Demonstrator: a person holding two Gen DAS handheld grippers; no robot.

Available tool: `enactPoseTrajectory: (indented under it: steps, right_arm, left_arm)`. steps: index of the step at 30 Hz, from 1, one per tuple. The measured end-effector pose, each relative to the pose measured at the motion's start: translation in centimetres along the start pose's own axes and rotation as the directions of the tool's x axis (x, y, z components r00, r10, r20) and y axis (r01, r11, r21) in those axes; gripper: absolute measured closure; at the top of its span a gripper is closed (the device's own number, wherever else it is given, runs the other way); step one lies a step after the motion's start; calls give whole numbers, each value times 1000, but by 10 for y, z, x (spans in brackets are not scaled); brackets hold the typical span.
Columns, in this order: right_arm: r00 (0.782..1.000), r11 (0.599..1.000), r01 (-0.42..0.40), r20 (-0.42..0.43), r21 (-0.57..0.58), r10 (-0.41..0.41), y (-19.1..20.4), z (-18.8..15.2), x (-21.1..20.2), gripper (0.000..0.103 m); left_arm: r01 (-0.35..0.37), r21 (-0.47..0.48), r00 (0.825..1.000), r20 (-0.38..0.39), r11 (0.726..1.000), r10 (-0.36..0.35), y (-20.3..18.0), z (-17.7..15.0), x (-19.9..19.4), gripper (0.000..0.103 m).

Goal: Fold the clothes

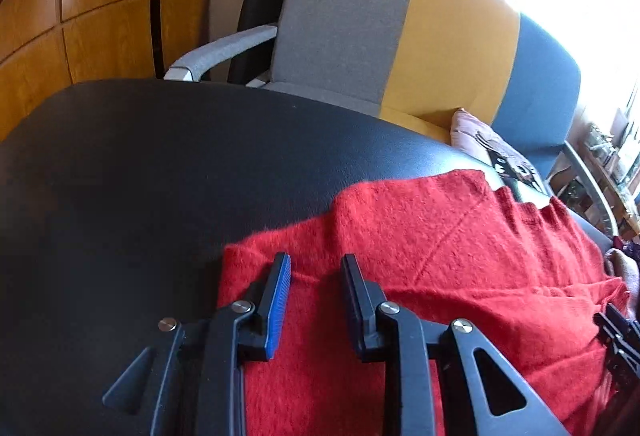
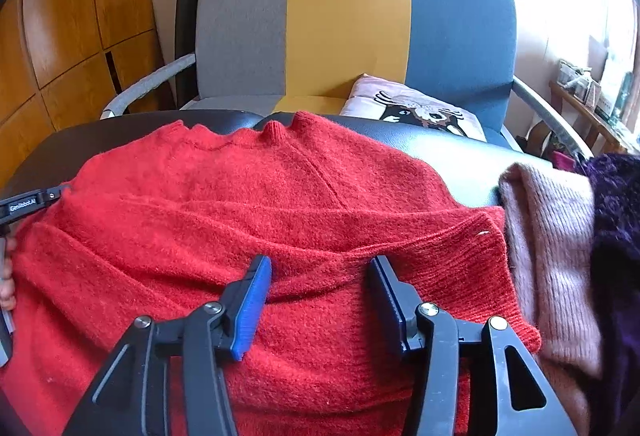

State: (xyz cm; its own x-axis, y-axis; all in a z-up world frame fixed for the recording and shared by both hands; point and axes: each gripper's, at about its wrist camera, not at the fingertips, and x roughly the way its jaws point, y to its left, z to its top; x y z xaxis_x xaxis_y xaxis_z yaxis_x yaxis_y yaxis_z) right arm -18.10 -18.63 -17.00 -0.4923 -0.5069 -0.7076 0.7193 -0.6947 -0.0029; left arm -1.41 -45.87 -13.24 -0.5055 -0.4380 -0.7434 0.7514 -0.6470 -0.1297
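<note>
Red sweater [image 2: 256, 220] on the black bench [image 1: 140, 164], soft, limp and fuzzy; both grippers [image 1: 315, 264] [image 2: 320, 268] hover open over it, best pinched at the near hem.

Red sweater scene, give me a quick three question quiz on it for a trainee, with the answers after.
1. True or false: the right gripper is shut on the red sweater.
2. What lies just right of the sweater on the black table? A) a pink knit B) a towel C) jeans
3. Fill in: the cushion with the animal face sits on the ____.

Key:
1. False; its jaws stand open above the sweater, as do those of the left gripper.
2. A, the pink knit, with a dark purple garment beyond it.
3. Chair, the one striped grey, yellow and blue.
</note>
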Motion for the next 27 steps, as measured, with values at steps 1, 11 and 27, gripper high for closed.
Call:
enactPoseTrajectory:
  steps: [1,11,27]
  right_arm:
    - [1000,1000,-5,1,-4,5,0,4,4,50]
    - [997,996,-82,10,-27,82,-3,57,55,49]
    - [978,965,-206,-27,-164,205,21,70,53,4]
  left_arm:
    - [-7,5,1000,0,1000,7,-1,2,3,78]
    - [-98,49,995,14,994,98,0,56,57,76]
    - [27,-77,999,26,997,-25,30,56,14,69]
